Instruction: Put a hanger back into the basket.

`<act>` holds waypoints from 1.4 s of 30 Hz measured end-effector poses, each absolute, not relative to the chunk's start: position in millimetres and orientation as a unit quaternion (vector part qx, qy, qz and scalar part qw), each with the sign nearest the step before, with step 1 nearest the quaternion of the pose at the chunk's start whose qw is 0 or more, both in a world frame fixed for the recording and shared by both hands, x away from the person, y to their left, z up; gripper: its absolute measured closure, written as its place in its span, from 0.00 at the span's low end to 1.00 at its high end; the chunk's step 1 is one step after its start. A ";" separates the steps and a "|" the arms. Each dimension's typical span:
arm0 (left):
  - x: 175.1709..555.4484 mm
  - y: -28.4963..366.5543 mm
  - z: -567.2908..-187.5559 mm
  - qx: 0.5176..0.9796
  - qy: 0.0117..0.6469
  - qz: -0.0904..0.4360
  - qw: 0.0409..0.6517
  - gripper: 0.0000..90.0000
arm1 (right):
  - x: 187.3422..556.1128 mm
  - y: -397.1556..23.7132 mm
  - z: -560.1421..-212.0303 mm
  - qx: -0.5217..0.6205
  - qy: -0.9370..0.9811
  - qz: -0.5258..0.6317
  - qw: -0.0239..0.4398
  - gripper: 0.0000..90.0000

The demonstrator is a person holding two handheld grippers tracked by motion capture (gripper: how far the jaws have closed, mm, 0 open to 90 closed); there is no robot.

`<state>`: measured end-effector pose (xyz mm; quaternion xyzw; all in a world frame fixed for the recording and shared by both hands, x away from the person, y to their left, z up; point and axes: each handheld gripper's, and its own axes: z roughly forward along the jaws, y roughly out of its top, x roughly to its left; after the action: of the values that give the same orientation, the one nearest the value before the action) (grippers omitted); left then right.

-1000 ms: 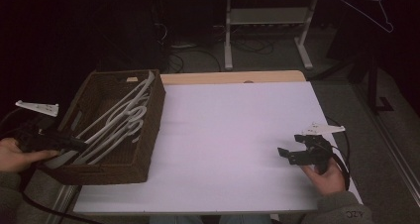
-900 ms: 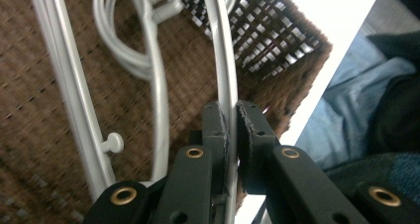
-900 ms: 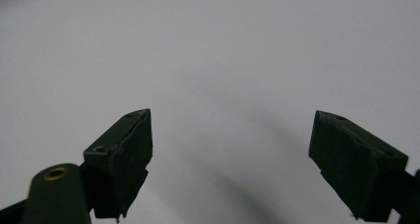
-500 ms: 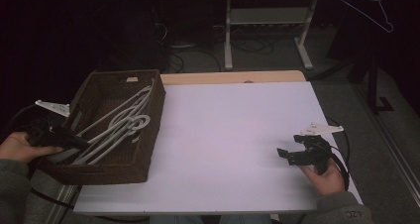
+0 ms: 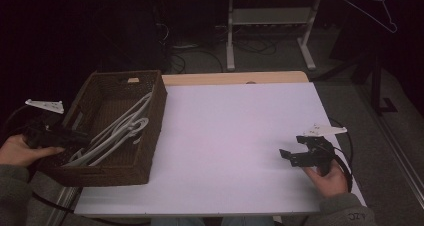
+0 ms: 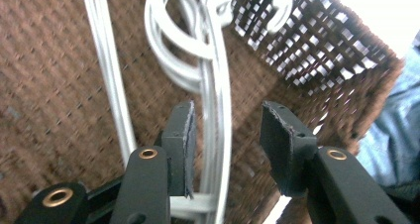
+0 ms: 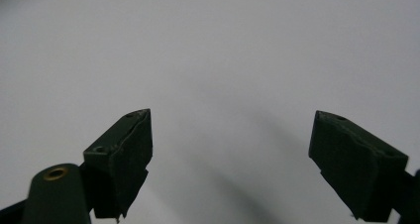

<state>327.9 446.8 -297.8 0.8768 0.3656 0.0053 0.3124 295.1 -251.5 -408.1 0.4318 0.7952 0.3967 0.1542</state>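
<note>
A dark woven basket (image 5: 159, 117) stands at the table's left end with several white plastic hangers (image 5: 121, 130) lying inside it. My left gripper (image 5: 81, 136) reaches into the basket from its left side. Its jaws have just been opening. In the left gripper view the hangers (image 6: 214, 92) run between the pads of the left gripper (image 6: 227, 131), which stand apart from them. My right gripper (image 5: 291, 156) rests open over the white tabletop (image 5: 230, 126) near its right edge. The right gripper (image 7: 230, 157) has nothing between its jaws.
A wire hanger (image 5: 378, 10) hangs at the far right, above the floor. A white metal stand (image 5: 270, 33) and cables lie behind the table. A strip of bare wood (image 5: 235, 78) runs along the table's far edge.
The hangers have sunk from a raised slant into the basket. My left gripper has let go of them and its jaws have parted. The right gripper has stayed still.
</note>
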 end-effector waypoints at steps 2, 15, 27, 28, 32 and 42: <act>326.4 443.5 -295.8 0.875 0.364 0.009 0.320 0.63 | 294.6 -251.8 -407.3 0.431 0.795 0.397 0.155 0.18; 312.8 424.0 -294.0 0.853 0.369 0.042 0.365 0.55 | 292.6 -254.5 -402.5 0.430 0.790 0.404 0.164 0.18; 297.6 399.8 -296.7 0.834 0.397 0.078 0.375 0.48 | 289.6 -253.6 -397.6 0.427 0.789 0.405 0.173 0.18; 296.3 397.6 -297.1 0.835 0.393 0.081 0.376 0.48 | 289.3 -253.5 -397.4 0.427 0.789 0.406 0.174 0.18; 291.6 388.0 -298.5 0.832 0.396 0.092 0.377 0.47 | 287.9 -254.6 -396.7 0.427 0.788 0.408 0.176 0.18; 284.4 365.2 -303.3 0.821 0.400 0.115 0.391 0.44 | 286.7 -254.5 -395.7 0.426 0.788 0.409 0.177 0.18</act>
<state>284.4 365.2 -303.3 0.8208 0.3998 0.1145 0.3915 286.7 -254.5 -395.7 0.4260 0.7876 0.4087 0.1766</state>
